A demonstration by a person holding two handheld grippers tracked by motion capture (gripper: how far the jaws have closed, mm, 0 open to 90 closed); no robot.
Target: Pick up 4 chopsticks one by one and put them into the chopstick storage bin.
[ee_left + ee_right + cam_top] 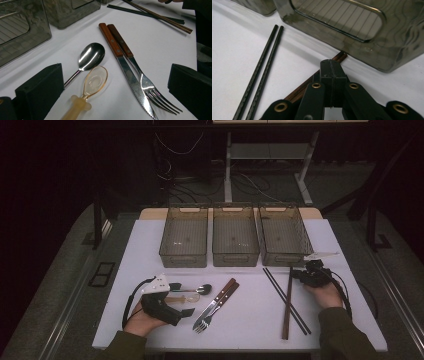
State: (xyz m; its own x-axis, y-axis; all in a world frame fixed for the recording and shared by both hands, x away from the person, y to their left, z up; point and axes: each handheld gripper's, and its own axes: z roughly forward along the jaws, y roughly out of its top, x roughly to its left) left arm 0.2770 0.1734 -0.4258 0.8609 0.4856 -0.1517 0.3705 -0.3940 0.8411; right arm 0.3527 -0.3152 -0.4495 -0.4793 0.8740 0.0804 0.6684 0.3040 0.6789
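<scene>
My left gripper (182, 299) lies low at the table's front left, its jaws open wide (116, 75). Between and ahead of them rest a metal spoon (91, 56) and an amber plastic spoon (93, 81), untouched. A wooden-handled knife (120, 57) and fork (135, 65) lie side by side just to the right. My right gripper (302, 274) sits at the far end of the brown chopsticks (288, 305). Its jaws are shut pad to pad (331, 67) just above the brown chopsticks (299, 92). Black chopsticks (262, 75) lie beside them.
Three smoky clear bins (184, 237) (235, 237) (285, 235) stand in a row at the back of the white table (250, 330). The right bin's wall (362, 45) is close in front of my right gripper. Both forearms enter from the front edge.
</scene>
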